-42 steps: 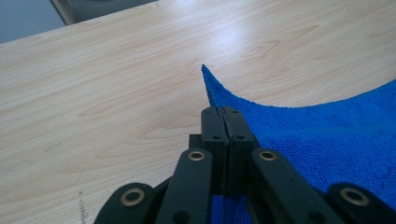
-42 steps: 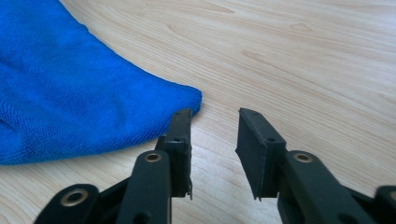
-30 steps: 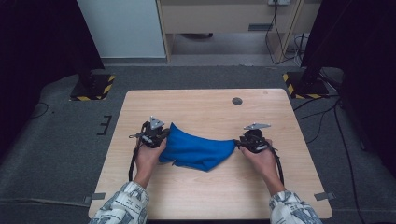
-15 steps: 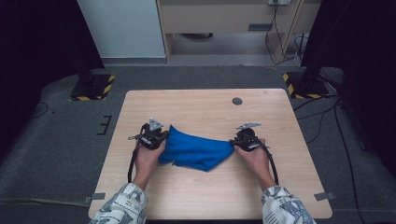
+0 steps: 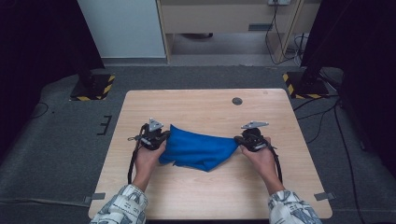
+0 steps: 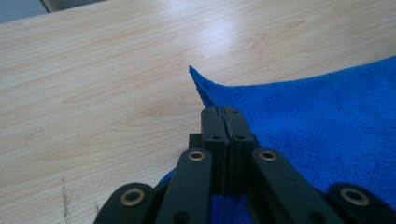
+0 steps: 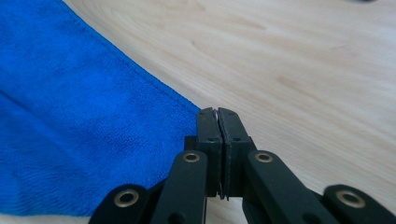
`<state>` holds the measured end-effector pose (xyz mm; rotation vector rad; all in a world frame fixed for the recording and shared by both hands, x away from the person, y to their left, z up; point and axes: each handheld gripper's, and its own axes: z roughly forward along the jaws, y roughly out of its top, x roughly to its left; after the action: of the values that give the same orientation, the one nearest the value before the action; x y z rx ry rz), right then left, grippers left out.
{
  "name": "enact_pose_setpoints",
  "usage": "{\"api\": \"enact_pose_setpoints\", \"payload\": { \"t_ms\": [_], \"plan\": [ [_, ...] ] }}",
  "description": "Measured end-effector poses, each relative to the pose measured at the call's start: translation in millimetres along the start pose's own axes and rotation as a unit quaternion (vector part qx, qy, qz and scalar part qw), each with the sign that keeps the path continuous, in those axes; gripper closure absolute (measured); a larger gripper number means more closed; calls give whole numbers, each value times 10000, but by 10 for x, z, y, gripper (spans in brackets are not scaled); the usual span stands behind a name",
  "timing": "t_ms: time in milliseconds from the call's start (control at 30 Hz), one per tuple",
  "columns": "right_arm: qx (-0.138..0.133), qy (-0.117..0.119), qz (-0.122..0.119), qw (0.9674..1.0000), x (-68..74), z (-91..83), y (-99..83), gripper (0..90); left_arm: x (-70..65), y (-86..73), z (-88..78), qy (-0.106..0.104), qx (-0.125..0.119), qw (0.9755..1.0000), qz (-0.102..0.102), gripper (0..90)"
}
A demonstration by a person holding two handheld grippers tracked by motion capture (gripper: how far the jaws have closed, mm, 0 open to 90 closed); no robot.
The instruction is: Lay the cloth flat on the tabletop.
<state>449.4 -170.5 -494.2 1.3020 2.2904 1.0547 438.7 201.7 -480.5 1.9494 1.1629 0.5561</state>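
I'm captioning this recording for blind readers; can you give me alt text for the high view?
A person's two hands each hold a black gripper pinching opposite ends of a rumpled blue cloth on a light wooden table. The left gripper and right gripper are both shut on the cloth, which sags between them.

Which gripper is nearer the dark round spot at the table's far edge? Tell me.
Right. The right gripper sits almost straight below the spot, toward the person; the left gripper lies far off to its left, across the blue cloth.
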Motion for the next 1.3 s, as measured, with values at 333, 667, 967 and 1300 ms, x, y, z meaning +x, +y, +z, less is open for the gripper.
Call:
{"api": "enact_pose_setpoints", "payload": {
  "t_ms": [333,667,967,1300],
  "plan": [
    [-583,36,-39,9983,-53,-507,123,889,-181,171,-122,-219,-249,9993,181,886],
    [-804,-41,-13,9968,-146,-775,173,888,-328,327,-187,-359,-402,9980,318,885],
    [-962,-8,-48,9954,-119,-907,219,889,-415,421,-287,-415,-483,9973,363,886],
    [-1105,30,-194,9937,-71,-1087,246,889,-422,481,-471,-464,-698,9958,369,886]
  ]
}}
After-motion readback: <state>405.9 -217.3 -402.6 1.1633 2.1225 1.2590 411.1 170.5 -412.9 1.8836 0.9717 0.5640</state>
